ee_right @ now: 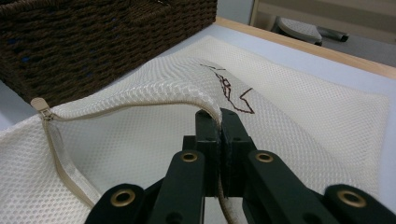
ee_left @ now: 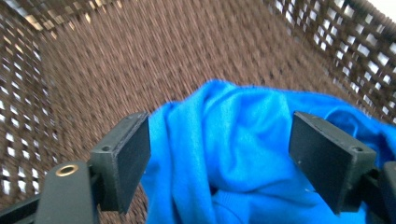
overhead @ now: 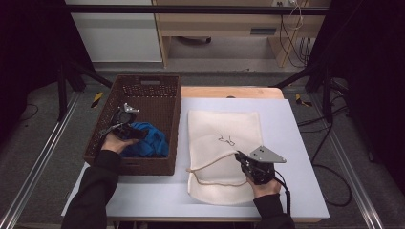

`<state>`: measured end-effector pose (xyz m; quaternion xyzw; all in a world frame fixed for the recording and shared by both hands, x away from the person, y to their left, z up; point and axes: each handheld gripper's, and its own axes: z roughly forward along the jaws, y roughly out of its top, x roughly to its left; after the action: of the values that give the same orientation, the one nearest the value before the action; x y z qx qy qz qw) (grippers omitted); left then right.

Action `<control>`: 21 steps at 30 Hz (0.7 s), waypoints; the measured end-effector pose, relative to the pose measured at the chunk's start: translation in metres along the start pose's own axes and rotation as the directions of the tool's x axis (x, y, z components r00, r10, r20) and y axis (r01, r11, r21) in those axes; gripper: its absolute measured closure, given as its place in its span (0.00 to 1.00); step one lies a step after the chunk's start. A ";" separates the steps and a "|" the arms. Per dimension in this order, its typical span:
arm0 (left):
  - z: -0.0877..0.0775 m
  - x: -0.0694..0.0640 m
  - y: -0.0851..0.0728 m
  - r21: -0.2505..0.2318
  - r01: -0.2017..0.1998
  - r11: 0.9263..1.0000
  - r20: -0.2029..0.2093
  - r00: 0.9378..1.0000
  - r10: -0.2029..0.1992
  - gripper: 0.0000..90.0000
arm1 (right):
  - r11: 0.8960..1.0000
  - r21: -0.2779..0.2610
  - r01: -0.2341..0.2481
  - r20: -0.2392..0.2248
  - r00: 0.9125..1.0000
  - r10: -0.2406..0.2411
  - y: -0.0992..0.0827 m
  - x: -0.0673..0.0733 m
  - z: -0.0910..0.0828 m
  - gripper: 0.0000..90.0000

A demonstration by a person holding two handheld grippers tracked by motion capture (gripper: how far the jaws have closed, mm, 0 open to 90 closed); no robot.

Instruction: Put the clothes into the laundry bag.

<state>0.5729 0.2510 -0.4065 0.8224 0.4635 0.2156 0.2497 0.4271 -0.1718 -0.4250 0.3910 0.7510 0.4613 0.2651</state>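
1. Mesh laundry bag (overhead: pixel 224 152): lies flat on the tabletop (overhead: pixel 291 143), right of the basket. Its long axis runs from the person's edge toward the far edge. The zippered mouth is at the near left, pulled open; the zip edge curves across the near part of the bag.
2. Bag material: cream, fine honeycomb mesh, soft and limp. A small dark embroidered mark (ee_right: pixel 231 91) sits near the middle of the upper panel. The beige zipper (ee_right: pixel 60 154) has its slider at the left end in the right gripper view.
3. Blue cloth (overhead: pixel 145 140): crumpled heap inside the basket, in its near right part. Soft knit look, deep folds; no clear long axis.
4. Basket (overhead: pixel 157 93): dark brown woven wicker, rectangular, open-weave walls, handle slot in the far wall. Its long axis runs near to far. It stands at the left of the tabletop, just beside the bag.
5. Left gripper (ee_left: pixel 219 158): inside the basket, aimed down at the blue cloth. Jaws stand wide, one pad on either side of a cloth fold; pads not pressing on it. View slightly blurred.
6. Right gripper (ee_right: pixel 219 123): jaws closed narrow on the upper zip edge of the bag, which is lifted off the lower panel so the mouth gapes. The hand is at the near right of the bag.
7. Tabletop: pale grey-blue sheet on a wooden top, smooth.
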 end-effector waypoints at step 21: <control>0.025 -0.002 -0.006 0.231 0.012 0.973 0.009 1.000 -0.015 0.36 | 1.000 0.027 -0.001 -0.016 1.000 0.001 -0.002 -0.001 0.003 0.98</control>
<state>0.5828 0.2464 -0.4296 0.8438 0.4896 0.1544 0.1564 0.4288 -0.1715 -0.4277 0.3913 0.7591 0.4543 0.2535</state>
